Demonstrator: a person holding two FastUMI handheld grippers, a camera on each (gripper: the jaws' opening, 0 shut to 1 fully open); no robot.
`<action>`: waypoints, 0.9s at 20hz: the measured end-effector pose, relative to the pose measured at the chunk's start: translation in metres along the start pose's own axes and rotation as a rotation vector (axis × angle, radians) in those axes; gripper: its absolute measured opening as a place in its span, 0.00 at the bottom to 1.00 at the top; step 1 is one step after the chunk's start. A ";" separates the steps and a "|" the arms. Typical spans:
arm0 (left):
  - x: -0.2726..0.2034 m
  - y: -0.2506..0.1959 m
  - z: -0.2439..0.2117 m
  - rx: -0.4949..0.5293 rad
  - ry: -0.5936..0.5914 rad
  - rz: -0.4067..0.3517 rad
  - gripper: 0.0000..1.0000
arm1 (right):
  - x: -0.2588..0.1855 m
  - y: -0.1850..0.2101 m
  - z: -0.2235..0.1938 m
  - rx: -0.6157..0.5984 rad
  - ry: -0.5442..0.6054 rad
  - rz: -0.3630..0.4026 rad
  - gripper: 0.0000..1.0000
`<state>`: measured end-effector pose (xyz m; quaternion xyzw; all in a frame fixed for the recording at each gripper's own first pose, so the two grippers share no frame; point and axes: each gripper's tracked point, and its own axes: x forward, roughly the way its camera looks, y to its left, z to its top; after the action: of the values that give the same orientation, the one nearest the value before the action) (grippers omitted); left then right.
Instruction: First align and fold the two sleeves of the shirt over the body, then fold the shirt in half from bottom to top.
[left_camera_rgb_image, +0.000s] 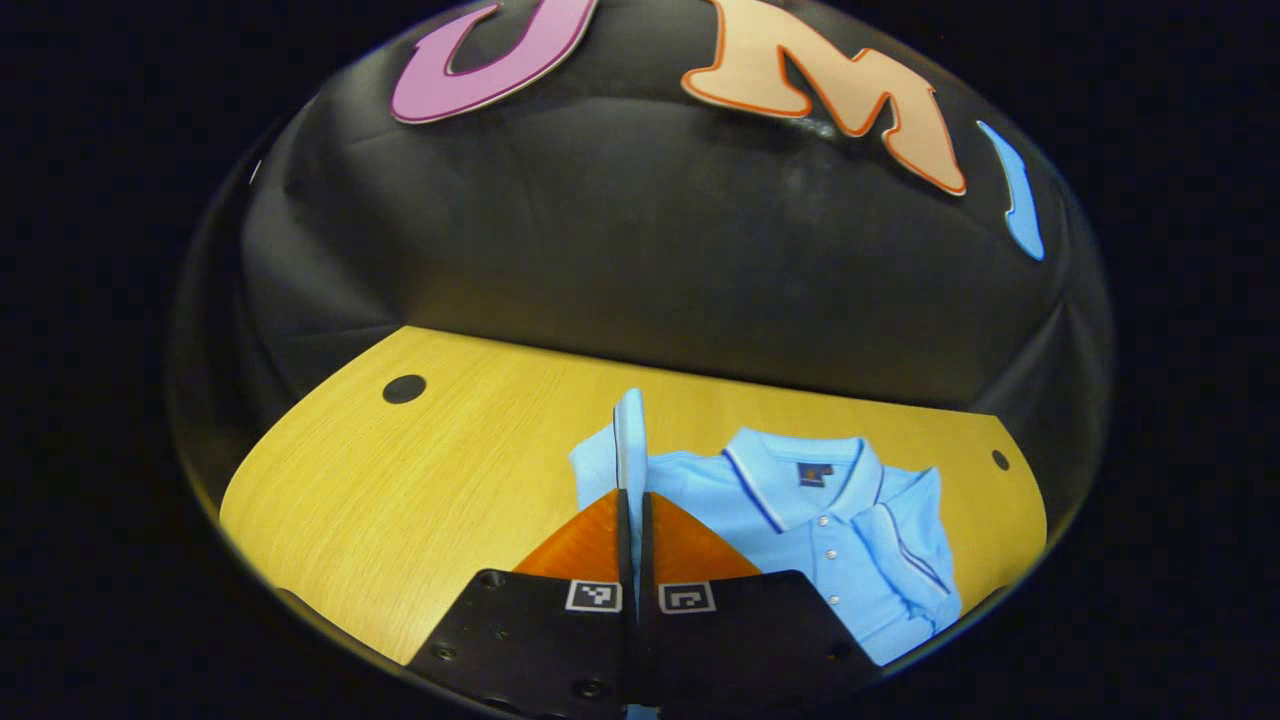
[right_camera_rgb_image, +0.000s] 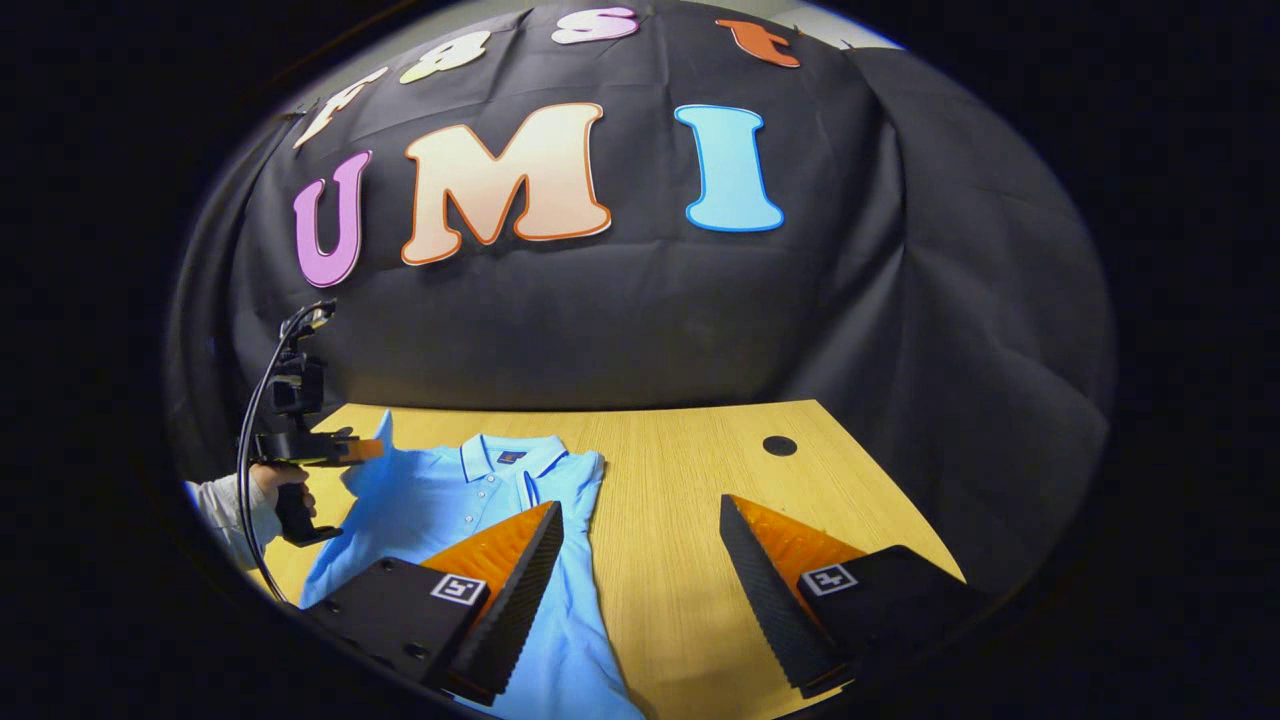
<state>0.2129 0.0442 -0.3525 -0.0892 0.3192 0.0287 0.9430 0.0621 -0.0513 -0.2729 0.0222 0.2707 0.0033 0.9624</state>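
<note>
A light blue polo shirt (left_camera_rgb_image: 800, 520) lies face up on the wooden table (left_camera_rgb_image: 420, 480), collar toward the wall. My left gripper (left_camera_rgb_image: 632, 495) is shut on one sleeve (left_camera_rgb_image: 630, 430), which stands up between the fingers, lifted off the table. The other sleeve (left_camera_rgb_image: 915, 540) lies folded over the body. In the right gripper view the shirt (right_camera_rgb_image: 440, 500) sits at the left, and the left gripper (right_camera_rgb_image: 365, 450), held by a hand (right_camera_rgb_image: 268, 488), lifts the sleeve (right_camera_rgb_image: 378, 440) at its far side. My right gripper (right_camera_rgb_image: 640, 560) hangs open above the shirt's near edge and bare table.
The table (right_camera_rgb_image: 680, 470) runs back to the black cloth wall. Dark round holes sit in its top (left_camera_rgb_image: 404, 388) (left_camera_rgb_image: 1000, 459) (right_camera_rgb_image: 779, 445). A cable (right_camera_rgb_image: 250, 400) loops up from the left gripper. Bare wood lies to the right of the shirt.
</note>
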 end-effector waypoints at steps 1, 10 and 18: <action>-0.001 -0.012 0.001 0.002 -0.001 -0.018 0.00 | -0.003 -0.001 -0.001 0.001 -0.001 0.001 0.96; 0.017 -0.069 -0.052 0.068 0.106 -0.074 0.00 | -0.011 -0.012 -0.011 0.006 0.028 -0.019 0.95; 0.018 -0.094 -0.065 0.142 0.099 -0.197 0.72 | 0.008 0.007 -0.009 0.024 0.018 -0.055 0.98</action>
<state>0.1991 -0.0608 -0.4004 -0.0544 0.3562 -0.0914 0.9283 0.0648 -0.0438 -0.2844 0.0262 0.2800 -0.0262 0.9593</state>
